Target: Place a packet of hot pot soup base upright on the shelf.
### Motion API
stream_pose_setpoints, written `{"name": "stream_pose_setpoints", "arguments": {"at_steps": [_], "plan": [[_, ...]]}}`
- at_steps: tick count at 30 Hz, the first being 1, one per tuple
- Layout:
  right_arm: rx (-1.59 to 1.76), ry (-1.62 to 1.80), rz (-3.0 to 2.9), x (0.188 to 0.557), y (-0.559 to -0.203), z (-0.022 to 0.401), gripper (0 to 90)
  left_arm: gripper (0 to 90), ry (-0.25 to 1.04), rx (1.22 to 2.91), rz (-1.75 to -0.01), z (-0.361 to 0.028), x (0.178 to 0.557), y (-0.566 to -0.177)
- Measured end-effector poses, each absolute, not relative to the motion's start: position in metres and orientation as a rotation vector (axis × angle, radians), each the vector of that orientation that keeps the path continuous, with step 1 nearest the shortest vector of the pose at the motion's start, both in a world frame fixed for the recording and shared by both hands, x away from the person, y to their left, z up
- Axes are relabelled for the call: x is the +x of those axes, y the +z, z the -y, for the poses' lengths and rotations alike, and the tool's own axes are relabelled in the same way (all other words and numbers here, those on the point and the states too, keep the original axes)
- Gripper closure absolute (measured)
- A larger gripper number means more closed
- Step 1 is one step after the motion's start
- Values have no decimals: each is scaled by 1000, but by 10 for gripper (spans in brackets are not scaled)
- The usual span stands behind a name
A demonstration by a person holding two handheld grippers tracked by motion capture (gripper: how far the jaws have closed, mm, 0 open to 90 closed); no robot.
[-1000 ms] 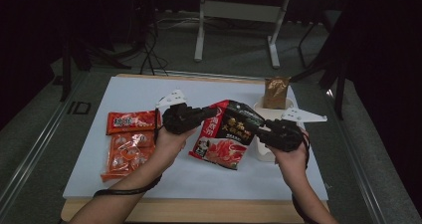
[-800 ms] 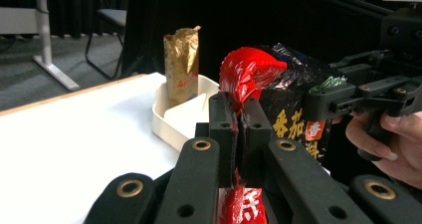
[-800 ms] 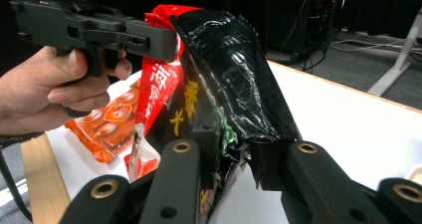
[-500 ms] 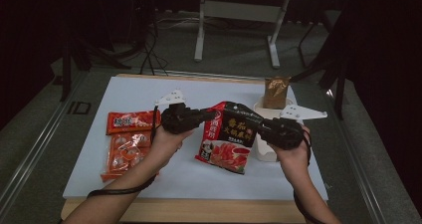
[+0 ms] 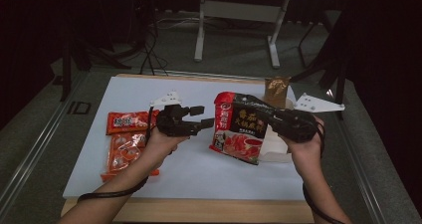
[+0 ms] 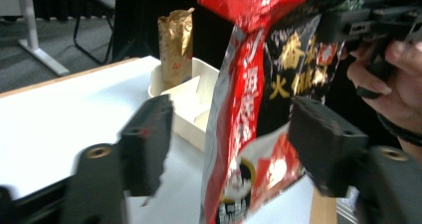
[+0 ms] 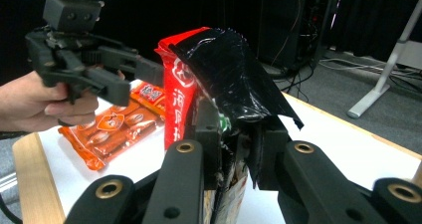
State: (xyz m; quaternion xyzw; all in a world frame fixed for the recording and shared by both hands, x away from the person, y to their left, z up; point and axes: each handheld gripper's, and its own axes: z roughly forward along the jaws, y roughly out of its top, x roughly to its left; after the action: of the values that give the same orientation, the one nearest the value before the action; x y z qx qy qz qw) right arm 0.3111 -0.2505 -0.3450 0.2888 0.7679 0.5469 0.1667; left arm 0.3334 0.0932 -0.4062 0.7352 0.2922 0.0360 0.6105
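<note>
Right gripper (image 5: pixel 271 118): clamped on the top-right edge of the red-and-black sauce pouch (image 5: pixel 239 127), jaws pinching film, seen close in the right gripper view (image 7: pixel 234 149). Carrying the pouch alone, clear of the table (image 5: pixel 199 169).

Left gripper (image 5: pixel 199 118): jaws just opened, spread, nothing pinched. In the left gripper view (image 6: pixel 231 149) the pouch (image 6: pixel 254 109) hangs between the two jaws, neither pad touching.

Key relation: pouch just beside the left gripper's tips, toward table centre; right gripper on its far side, so the pair face each other across it. Right hand (image 5: pixel 306 147) in contact via the grip, hence nearer; left hand (image 5: pixel 159 142) a short gap off.

Pouch pose: long axis near vertical, tilted slightly, top seal up and bottom edge down toward the person. Printed face toward the high camera. Top crumpled where gripped. Bottom edge over the white sheet, just left of the white tray (image 5: pixel 276 147).

Further out: white tray by the right hand, bronze foil packet (image 5: pixel 276 89) standing at its far end. Left side of table: two orange snack packs (image 5: pixel 124 139) lying flat, well apart from the pouch.

Likely next: transfer to the tray, to the right of the pouch. Swing risk, since held by one corner only.
</note>
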Motion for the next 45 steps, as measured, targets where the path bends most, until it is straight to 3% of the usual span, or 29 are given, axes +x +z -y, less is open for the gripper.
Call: {"name": "stream_pose_setpoints", "arguments": {"at_steps": [2, 7, 10, 32, 45], "plan": [[826, 1550, -2181, 313, -343, 253, 777, 212, 74, 1702, -669, -96, 332, -407], [846, 1551, -2166, 319, -340, 259, 777, 141, 135, 1715, -691, -105, 325, -411], [863, 1551, -2154, 323, -339, 265, 777, 17, 139, 1732, -693, -111, 321, -415], [907, 1492, -2050, 370, -319, 305, 774, 13, 141, 1798, -715, -144, 289, -463], [958, 1480, -2008, 393, -326, 336, 773, 0, 146, 1801, -782, -158, 269, -490]]}}
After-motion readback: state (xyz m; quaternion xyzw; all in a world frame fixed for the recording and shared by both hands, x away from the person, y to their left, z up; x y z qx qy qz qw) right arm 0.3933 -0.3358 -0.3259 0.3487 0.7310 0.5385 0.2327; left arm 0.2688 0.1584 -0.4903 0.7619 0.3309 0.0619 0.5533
